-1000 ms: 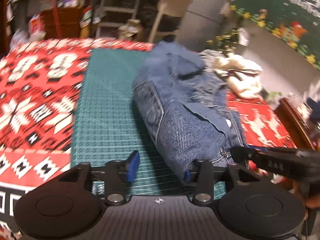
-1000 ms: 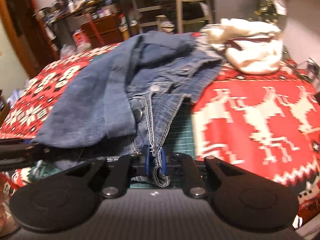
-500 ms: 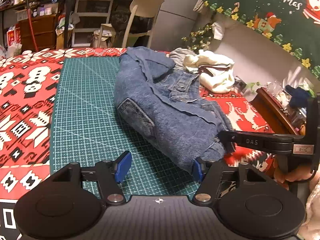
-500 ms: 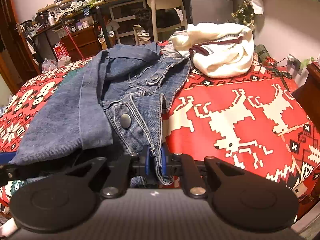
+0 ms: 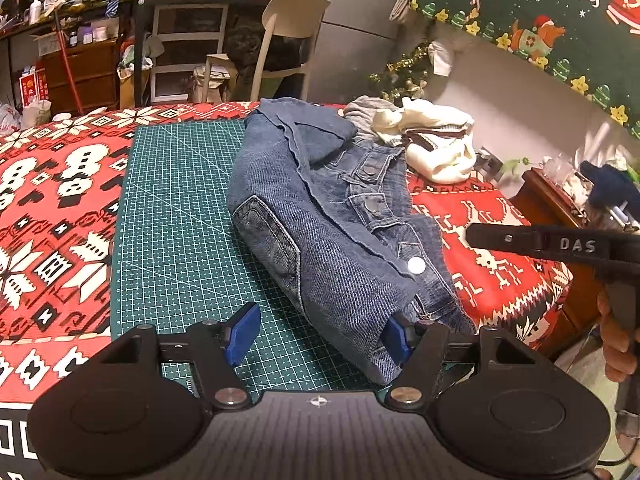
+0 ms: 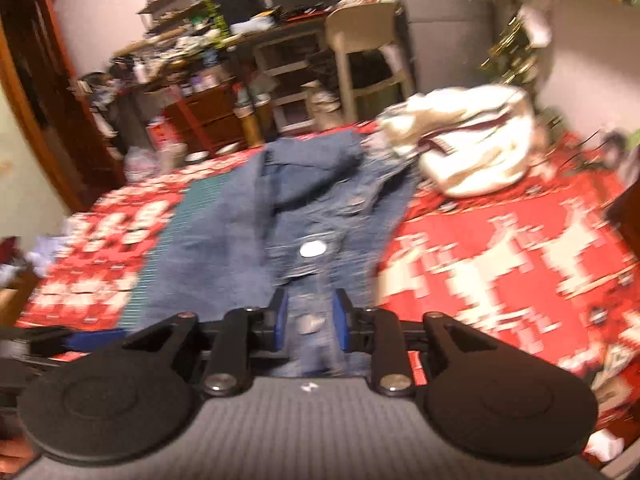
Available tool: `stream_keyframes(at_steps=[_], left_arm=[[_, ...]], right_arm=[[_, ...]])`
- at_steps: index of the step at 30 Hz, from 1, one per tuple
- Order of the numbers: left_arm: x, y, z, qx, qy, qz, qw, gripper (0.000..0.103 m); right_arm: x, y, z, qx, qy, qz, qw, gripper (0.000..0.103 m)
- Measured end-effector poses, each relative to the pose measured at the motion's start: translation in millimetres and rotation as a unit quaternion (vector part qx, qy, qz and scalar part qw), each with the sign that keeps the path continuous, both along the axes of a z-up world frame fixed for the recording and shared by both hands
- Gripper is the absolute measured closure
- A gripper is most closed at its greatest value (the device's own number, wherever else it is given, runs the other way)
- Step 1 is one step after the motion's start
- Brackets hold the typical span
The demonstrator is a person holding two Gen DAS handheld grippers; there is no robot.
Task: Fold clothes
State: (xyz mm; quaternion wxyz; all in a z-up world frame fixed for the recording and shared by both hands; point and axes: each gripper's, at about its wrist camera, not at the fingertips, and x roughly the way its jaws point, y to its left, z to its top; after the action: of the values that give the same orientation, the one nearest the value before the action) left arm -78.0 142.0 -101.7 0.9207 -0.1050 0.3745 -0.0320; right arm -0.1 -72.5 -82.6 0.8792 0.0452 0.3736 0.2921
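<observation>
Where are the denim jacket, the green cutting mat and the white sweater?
denim jacket (image 5: 320,236), left wrist view, folded sleeve panel.
green cutting mat (image 5: 180,216), left wrist view, bare grid.
white sweater (image 5: 444,160), left wrist view, front bulge.

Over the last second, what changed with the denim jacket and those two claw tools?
The right gripper, which pinched the denim jacket's front edge, is opening its jaws; the hem now lies loose between them. The left gripper spread wider and grips nothing, one pad beside the jacket's near corner. The lifted jacket has settled, folded, half on the green cutting mat. The white garment stayed put.
</observation>
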Motion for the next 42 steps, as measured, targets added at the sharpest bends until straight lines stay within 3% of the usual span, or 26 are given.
stream_keyframes(at_steps=[4,7,9,13,14,15,16,21,24,29,33,36,42], left_arm=[[-1,3,-1,-0.005,0.001,0.004,1.0000,0.040],[-4,4,-2,-0.004,0.001,0.007,1.0000,0.040],[-4,5,-4,-0.005,0.004,0.008,1.0000,0.040],[-5,6,-5,-0.006,0.005,0.008,0.9999,0.040],[-5,6,-5,-0.004,0.004,0.009,0.9999,0.041],[-5,6,-6,-0.003,0.004,0.009,0.9999,0.041],[-6,6,-6,0.000,0.004,0.009,0.9999,0.042],[-16,13,0,0.015,-0.006,0.017,0.9997,0.041],[-27,27,6,0.025,-0.012,0.032,0.9991,0.040],[-47,59,-1,0.030,0.013,0.086,0.9958,0.039],[-67,85,-9,0.010,0.028,0.145,0.9889,0.039],[-81,104,-10,-0.010,0.029,0.182,0.9828,0.039],[-97,134,-6,-0.027,0.022,0.220,0.9749,0.040]], right_arm=[[7,6,-19,0.059,0.096,-0.002,0.994,0.063],[11,9,-38,0.096,0.163,-0.015,0.982,0.058],[15,8,-50,0.121,0.196,-0.028,0.973,0.045],[26,8,-68,0.177,0.238,-0.054,0.953,0.049],[27,11,-70,0.180,0.237,-0.058,0.953,0.066],[29,14,-71,0.183,0.236,-0.060,0.953,0.097],[30,17,-68,0.182,0.229,-0.059,0.954,0.099],[14,51,-33,0.140,0.123,-0.009,0.982,0.101],[5,78,-17,0.131,0.091,0.049,0.986,0.101],[-5,129,-14,0.114,0.107,0.108,0.982,0.101],[-24,171,-25,0.088,0.123,0.162,0.975,0.101],[-46,201,-36,0.046,0.108,0.208,0.971,0.101],[-61,219,-59,0.010,0.136,0.233,0.963,0.095]])
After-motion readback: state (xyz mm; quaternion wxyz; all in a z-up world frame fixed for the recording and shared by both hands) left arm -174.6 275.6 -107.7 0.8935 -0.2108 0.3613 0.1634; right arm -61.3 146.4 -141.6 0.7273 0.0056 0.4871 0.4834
